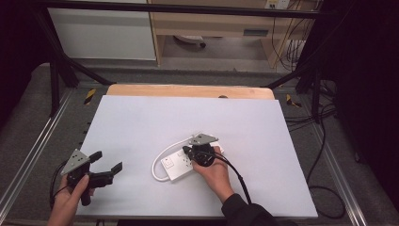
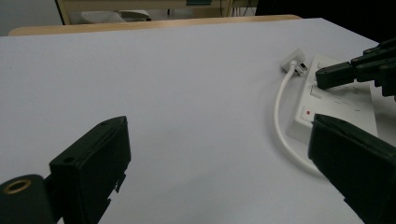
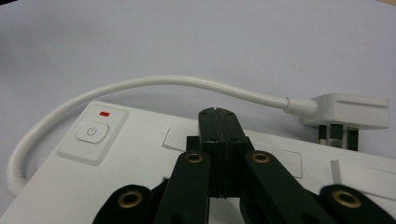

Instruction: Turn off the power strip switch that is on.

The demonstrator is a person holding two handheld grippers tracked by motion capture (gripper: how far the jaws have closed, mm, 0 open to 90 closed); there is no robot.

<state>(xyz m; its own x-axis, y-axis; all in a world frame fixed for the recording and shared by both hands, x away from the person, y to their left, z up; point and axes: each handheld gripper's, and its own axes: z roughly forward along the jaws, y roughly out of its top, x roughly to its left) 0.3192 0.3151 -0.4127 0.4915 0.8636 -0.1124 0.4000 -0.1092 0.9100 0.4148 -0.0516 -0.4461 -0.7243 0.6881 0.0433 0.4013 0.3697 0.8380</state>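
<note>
the right gripper (image 1: 188,151) has its jaws pressed together with nothing between them, tips resting over the top face of the white power strip (image 1: 181,163); the right gripper view shows the closed tips (image 3: 218,116) just right of the strip's power button (image 3: 93,131) and its small red mark. the strip lies near the middle of the white table sheet (image 1: 141,122), slightly toward the near edge, its long axis running from near left to far right, the button end at the near left. its white cable (image 1: 162,155) leaves the near-left end, loops round the far side and ends in a white plug (image 3: 348,112) lying just beside the strip's far-right end. the left gripper (image 1: 107,165) sits well apart at the near left of the sheet, jaws spread wide and empty, pointing right toward the strip.
</note>
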